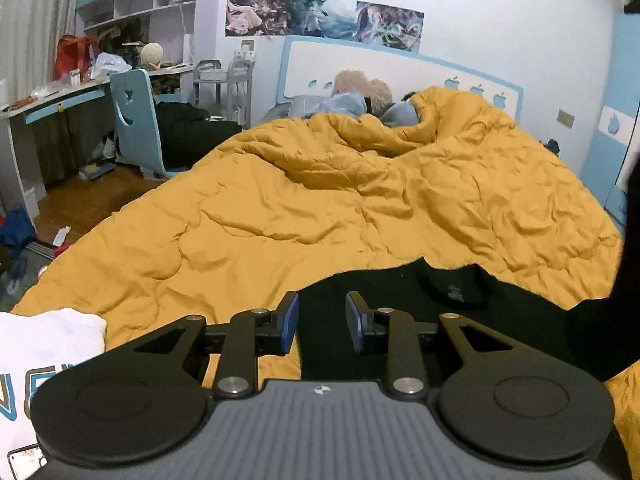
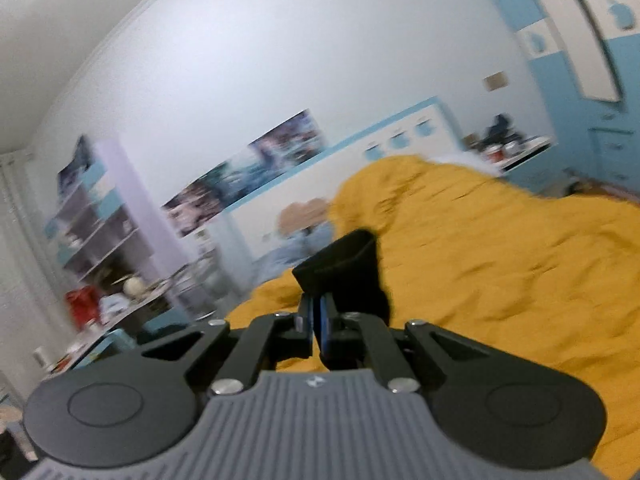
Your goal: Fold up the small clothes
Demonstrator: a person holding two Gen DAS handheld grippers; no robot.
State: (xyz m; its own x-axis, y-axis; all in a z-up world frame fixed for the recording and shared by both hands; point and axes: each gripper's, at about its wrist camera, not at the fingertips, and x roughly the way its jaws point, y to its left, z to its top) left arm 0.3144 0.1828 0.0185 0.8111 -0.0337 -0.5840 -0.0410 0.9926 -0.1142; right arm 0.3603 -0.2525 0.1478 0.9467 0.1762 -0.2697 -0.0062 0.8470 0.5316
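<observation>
Across a bed covered by a rumpled mustard-yellow quilt (image 1: 320, 200) lies a black short-sleeved cotton T-shirt (image 1: 400, 312), spread at the near edge with its neck label facing up; the left gripper (image 1: 322, 322) hovers just above the shirt's near left part, its blue-padded jaws apart and holding nothing; the right gripper (image 2: 316, 320) has its jaws clamped together on a bunched piece of the same black fabric, raised above the quilt, and its view is blurred, so which part of the shirt it holds cannot be told; a dark shape at the right edge of the left view is probably that lifted cloth. A folded white garment with teal lettering (image 1: 36, 360) rests at the near left, apart from the shirt. To fold well, the raised part should probably be carried over the body and laid flat, with the free left gripper pinning or matching the opposite side so the fabric stays smooth and square.
</observation>
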